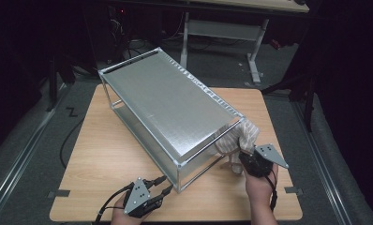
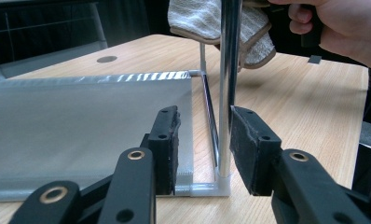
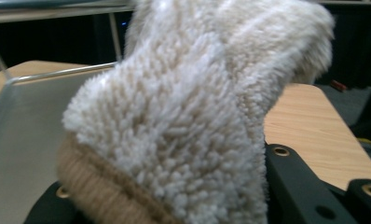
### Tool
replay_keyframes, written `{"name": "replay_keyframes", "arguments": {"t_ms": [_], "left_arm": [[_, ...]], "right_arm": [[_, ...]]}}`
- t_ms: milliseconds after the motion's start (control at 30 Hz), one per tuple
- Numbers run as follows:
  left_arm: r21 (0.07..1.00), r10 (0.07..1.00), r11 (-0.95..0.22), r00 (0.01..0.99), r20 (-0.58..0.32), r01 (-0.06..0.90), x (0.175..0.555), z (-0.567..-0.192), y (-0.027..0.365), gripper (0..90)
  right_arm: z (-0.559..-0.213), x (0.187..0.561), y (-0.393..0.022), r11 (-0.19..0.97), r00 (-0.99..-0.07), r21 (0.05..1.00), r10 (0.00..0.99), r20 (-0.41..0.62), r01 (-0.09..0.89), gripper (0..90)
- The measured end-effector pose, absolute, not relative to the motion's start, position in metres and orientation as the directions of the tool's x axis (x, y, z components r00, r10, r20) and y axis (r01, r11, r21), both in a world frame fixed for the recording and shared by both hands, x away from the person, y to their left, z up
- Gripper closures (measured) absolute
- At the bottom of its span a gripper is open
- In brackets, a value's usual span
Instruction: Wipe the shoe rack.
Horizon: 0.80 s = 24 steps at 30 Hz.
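A metal two-shelf rack [image 1: 166,103] stands slantwise on the wooden table [image 1: 105,159]. My left gripper [image 1: 165,185] is at the rack's nearest corner. In the left gripper view my left gripper [image 2: 204,140] is open, with the chrome corner post [image 2: 229,70] between the jaws, close against the right pad and apart from the left one. The lower shelf [image 2: 81,126] lies to the left of the post. My right gripper [image 1: 241,158] is shut on a fluffy beige cloth [image 1: 238,136], held against the rack's near right end. The cloth [image 3: 188,116] hides most of that gripper's jaws.
A person's hand [image 2: 342,28] holds the right gripper beyond the post. Behind the table stands a white desk frame [image 1: 222,28] on a dark floor. A black cable [image 1: 65,145] hangs off the table's left edge. Grey tape marks [image 1: 58,193] sit near the front corners.
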<state>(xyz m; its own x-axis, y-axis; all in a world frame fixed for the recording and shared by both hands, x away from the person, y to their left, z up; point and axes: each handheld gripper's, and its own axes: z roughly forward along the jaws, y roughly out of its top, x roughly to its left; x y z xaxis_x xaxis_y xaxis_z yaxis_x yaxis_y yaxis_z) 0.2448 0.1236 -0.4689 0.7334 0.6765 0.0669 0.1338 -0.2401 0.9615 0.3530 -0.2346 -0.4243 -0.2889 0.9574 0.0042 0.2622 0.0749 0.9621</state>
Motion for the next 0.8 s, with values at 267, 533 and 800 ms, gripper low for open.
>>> {"name": "replay_keyframes", "arguments": {"t_ms": [267, 533, 800], "left_arm": [[0.969, 0.682, -0.216, 0.729, 0.059, 0.124, 0.247, -0.463, 0.127, 57.8], [0.973, 0.701, -0.173, 0.713, 0.012, 0.154, 0.273, -0.462, 0.137, 56.9], [0.974, 0.688, -0.167, 0.725, 0.006, 0.15, 0.278, -0.461, 0.127, 54.9]], "right_arm": [[-0.423, 0.329, -0.205, 0.143, -0.4, 0.963, 0.916, -0.041, 0.23, 69.5], [-0.422, 0.296, -0.18, 0.199, -0.497, 0.961, 0.864, -0.079, 0.194, 69.3], [-0.426, 0.268, -0.151, 0.309, -0.578, 0.94, 0.797, -0.175, 0.142, 69.2]]}}
